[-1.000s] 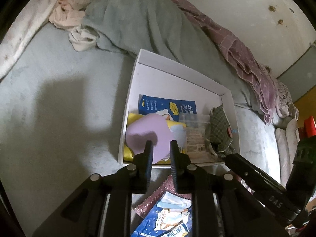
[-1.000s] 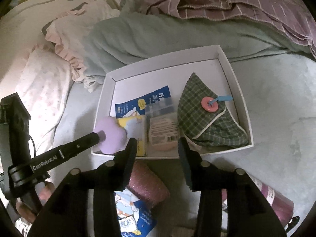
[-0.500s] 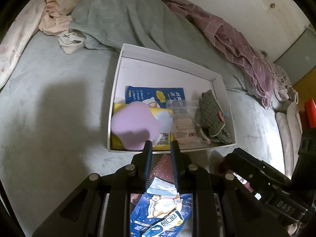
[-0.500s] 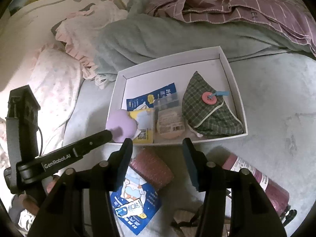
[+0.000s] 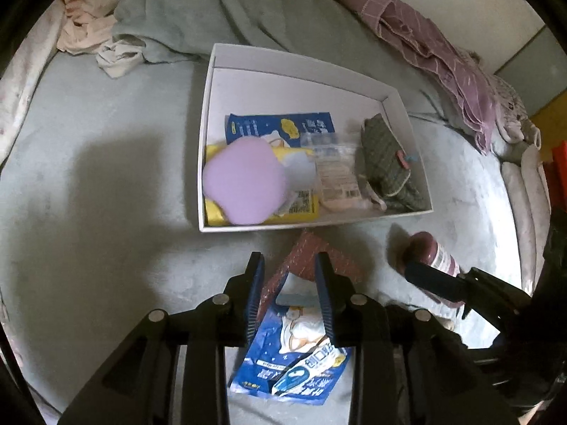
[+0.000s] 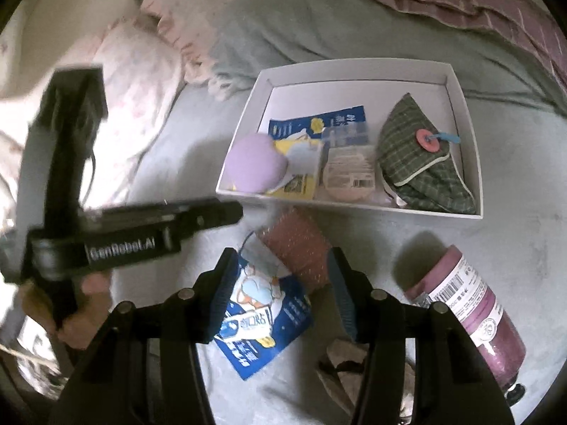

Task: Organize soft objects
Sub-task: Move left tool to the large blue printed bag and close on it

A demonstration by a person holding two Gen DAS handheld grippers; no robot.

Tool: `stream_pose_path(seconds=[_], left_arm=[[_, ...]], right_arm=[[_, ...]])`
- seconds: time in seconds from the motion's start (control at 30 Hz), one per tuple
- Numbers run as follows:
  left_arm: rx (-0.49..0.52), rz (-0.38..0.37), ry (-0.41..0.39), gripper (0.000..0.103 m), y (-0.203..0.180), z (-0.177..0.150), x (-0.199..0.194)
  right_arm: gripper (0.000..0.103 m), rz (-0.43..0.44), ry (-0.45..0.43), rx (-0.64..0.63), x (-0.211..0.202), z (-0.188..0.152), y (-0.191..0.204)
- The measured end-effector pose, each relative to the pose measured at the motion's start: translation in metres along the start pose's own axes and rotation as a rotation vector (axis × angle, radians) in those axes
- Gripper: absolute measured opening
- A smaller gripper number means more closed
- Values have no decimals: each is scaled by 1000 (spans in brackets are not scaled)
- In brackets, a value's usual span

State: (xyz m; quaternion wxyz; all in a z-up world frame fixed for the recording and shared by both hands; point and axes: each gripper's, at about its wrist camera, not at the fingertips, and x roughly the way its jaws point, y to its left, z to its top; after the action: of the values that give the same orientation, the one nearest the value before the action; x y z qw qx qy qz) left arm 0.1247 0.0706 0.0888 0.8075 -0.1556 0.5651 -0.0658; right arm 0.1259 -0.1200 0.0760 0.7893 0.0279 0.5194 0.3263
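Note:
A white box (image 5: 209, 106) (image 6: 464, 113) lies on the grey bed. In it are a lilac puff (image 5: 244, 182) (image 6: 257, 163), blue and yellow packets (image 5: 280, 127), a clear packet (image 5: 336, 177) and a green plaid pouch (image 5: 386, 166) (image 6: 421, 156). In front of the box lie a glittery pink-red pouch (image 5: 312, 258) (image 6: 297, 244) and a blue packet (image 5: 294, 361) (image 6: 262, 318). My left gripper (image 5: 287, 265) is open and empty, above these two. My right gripper (image 6: 280, 258) is open and empty over the same items.
A purple bottle (image 6: 471, 304) (image 5: 436, 251) lies right of the pouch. A crumpled brown item (image 6: 354, 364) sits under the right gripper. Green, pink and mauve bedding (image 5: 230, 10) is piled behind the box. A floral pillow (image 6: 134, 63) lies at the left.
The left gripper has let go of the lilac puff, which now lies in the box, has pulled back toward me and opened. The right gripper has also drawn back from the box.

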Motion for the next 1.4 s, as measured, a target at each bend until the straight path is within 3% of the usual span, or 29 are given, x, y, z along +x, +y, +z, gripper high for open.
stream_pose_path(seconds=[0.13, 0.33, 0.5, 0.57, 0.63, 0.77, 1.17, 1.27, 1.4], left_arm=[[5, -47, 30, 29, 9, -6, 2], [-46, -40, -8, 29, 27, -23, -3], [-39, -21, -72, 29, 42, -64, -3], [-56, -14, -87, 29, 54, -83, 0], [-83, -47, -107, 29, 67, -97, 3], [-101, -104, -116, 29, 79, -110, 8], [-60, -146, -194, 32, 69, -114, 15], [-40, -147, -194, 32, 66, -116, 15], [-23, -165, -191, 32, 61, -120, 16]], right_arm=[[54, -64, -53, -37, 5, -5, 14], [54, -45, -170, -72, 1, -43, 21], [55, -21, -279, -198, -5, -93, 35], [63, -1, -304, -219, -3, -104, 37], [74, 10, -306, -228, 1, -108, 40], [77, 12, -293, -249, 16, -110, 45], [78, -110, -202, -252, 54, -108, 48], [71, -147, -199, -264, 54, -111, 50], [54, -183, -214, -263, 48, -115, 49]])
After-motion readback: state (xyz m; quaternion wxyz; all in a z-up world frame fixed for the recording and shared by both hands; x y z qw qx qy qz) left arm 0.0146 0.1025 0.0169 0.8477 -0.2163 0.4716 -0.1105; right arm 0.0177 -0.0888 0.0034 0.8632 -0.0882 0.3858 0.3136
